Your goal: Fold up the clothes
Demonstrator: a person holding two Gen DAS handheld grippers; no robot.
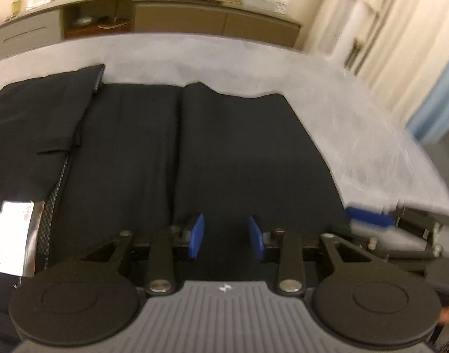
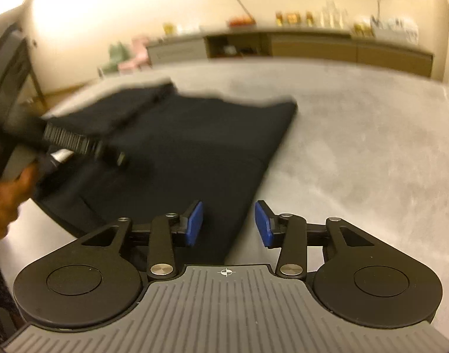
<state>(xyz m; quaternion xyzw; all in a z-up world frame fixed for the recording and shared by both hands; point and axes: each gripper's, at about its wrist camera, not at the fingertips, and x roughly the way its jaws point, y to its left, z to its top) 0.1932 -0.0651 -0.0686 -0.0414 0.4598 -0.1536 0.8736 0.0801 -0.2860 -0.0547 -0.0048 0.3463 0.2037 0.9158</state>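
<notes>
Left wrist view: left tool (image 1: 225, 236) nearest, blue pads spread, nothing pinched, directly over the flat black fabric garment (image 1: 195, 153) on the grey surface (image 1: 356, 135); garment's long axis runs away from the lens.

Right wrist view: right tool (image 2: 228, 223) spread, empty, straddling garment's right edge (image 2: 248, 203). Both tools equally near.
</notes>
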